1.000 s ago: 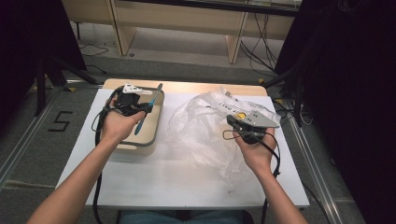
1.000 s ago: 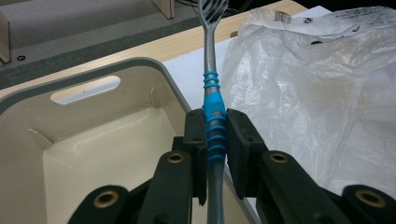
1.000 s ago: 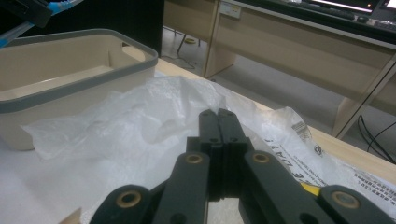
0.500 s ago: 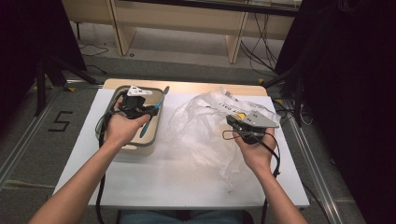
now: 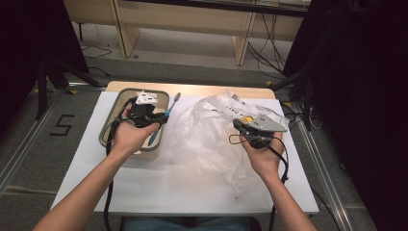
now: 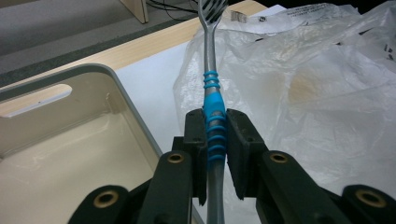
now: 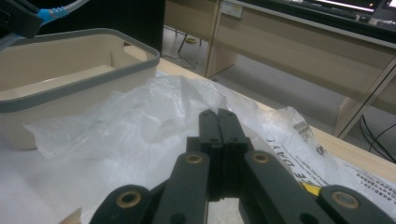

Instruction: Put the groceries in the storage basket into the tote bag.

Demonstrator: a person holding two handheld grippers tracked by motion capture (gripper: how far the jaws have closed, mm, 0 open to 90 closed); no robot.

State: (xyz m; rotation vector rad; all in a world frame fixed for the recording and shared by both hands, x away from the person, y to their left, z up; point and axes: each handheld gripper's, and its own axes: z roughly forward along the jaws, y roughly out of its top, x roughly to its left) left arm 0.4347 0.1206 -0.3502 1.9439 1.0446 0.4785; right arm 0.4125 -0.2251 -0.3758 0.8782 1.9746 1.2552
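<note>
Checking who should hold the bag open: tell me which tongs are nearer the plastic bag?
Right. The right tongs are shut and rest on the plastic bag; the left tongs hold the toothbrush over the tray beside the bag.

In the left gripper view the toothbrush (image 6: 213, 109) head is cut off by the top edge, and its lower handle runs out of the bottom edge between the jaws. The bin (image 6: 84, 154) is cropped at the left and bottom. In the right gripper view the closed jaws hide whether any of the bag (image 7: 140, 126) lies pinched between them. The bag's print is too small to read in the high view.
</note>
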